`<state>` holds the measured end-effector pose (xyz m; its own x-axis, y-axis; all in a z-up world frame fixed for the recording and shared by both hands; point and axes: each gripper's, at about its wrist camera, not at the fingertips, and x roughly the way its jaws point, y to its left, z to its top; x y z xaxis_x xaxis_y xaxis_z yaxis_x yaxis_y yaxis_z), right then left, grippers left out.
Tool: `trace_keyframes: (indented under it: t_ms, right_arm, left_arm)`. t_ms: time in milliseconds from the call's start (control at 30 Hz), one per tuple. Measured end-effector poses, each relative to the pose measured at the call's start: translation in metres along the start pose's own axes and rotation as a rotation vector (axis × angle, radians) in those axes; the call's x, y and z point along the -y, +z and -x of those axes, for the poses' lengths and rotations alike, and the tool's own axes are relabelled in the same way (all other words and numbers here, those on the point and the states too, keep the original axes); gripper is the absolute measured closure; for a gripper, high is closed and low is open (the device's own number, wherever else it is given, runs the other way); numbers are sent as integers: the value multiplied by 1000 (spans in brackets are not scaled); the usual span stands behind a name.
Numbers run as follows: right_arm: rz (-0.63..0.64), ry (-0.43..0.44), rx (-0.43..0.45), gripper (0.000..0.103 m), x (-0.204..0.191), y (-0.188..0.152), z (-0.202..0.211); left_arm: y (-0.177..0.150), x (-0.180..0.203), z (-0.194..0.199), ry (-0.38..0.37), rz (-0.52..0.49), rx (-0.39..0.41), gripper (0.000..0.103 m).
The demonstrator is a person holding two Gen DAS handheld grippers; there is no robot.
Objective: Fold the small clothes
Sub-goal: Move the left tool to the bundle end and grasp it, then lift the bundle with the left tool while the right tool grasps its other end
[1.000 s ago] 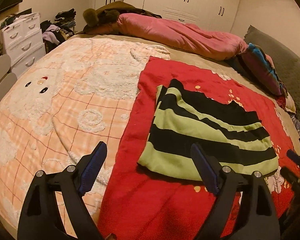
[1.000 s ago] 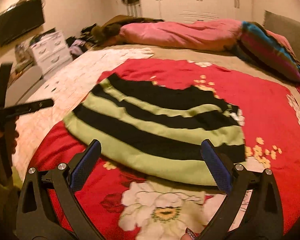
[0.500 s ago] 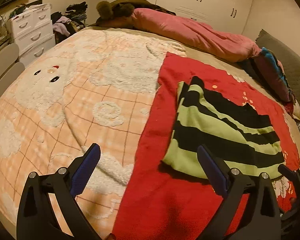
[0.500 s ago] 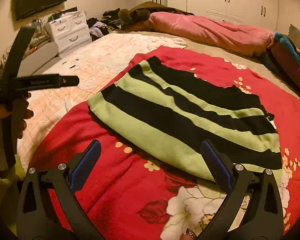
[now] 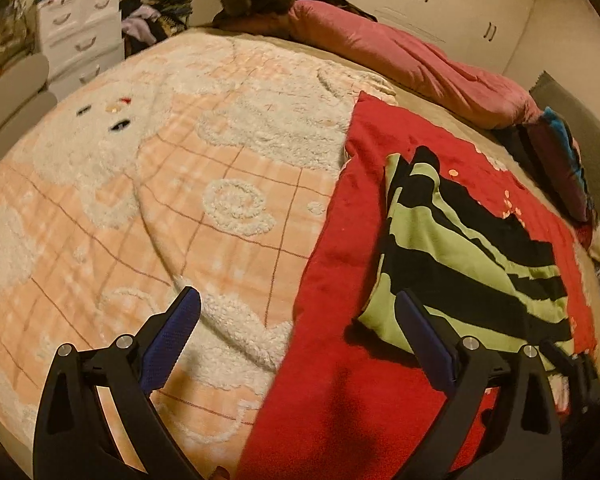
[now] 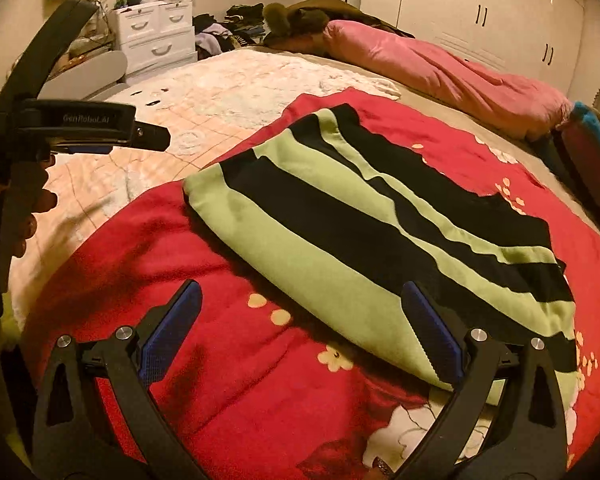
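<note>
A folded garment with light green and black stripes (image 5: 460,256) lies flat on a red flowered blanket (image 5: 340,380); it also shows in the right wrist view (image 6: 340,240). My left gripper (image 5: 300,332) is open and empty, held above the bed to the left of the garment's near corner. My right gripper (image 6: 300,320) is open and empty, just in front of the garment's near edge. The left gripper also shows at the left of the right wrist view (image 6: 80,128), held in a hand.
A peach and white fluffy blanket (image 5: 140,200) covers the bed's left half. A pink duvet (image 5: 400,56) and a colourful pillow (image 5: 560,160) lie at the far side. White drawers (image 5: 80,32) and wardrobes (image 6: 480,12) stand beyond the bed.
Both grippers have drawn back and swung left, away from the garment. The garment lies unmoved.
</note>
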<state>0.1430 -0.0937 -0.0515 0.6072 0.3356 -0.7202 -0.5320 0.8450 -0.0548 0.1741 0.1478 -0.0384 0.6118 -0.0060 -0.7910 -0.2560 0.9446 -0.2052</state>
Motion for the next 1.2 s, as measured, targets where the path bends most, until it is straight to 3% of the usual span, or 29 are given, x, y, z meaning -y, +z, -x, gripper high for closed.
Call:
trace_keyframes:
  t_ms: [267,367,500,600,667,733,900,1133,1200]
  right_arm:
    - [67,-17,-13,9,-16,3,-25]
    - [100,-54,-7,9,-20,6,-33]
    - [134,-86,-6,9,-23,7,-43]
    - [135,-98,-15,9,-23,5,-47]
    - [128,-94,-17,9,-21,3,-48]
    - [124,-102,-12,9,-19,2,-47]
    - [89,-74,-3,9,-10,5,-47]
    - [140,-82,-9,9,-15,11,-60]
    - [152,-102,-29,9,-16,12,-69]
  left_arm:
    - [17,1,-21,-129,115,-37,6]
    - [32,10,-45,-210,157,-104,6]
    - [57,24,-68,-273,167,-129,7]
    - [74,38,-86,-279,141,-150,9]
    - [83,49,-101,-288,118,-182,24]
    - [88,57,-113,-291,97,-204,27]
    - [93,78,-143,-342,50,-274,51]
    - [95,86,-173,-371,72,-336,52]
    - [93,85,-179,-389,99,-348,61]
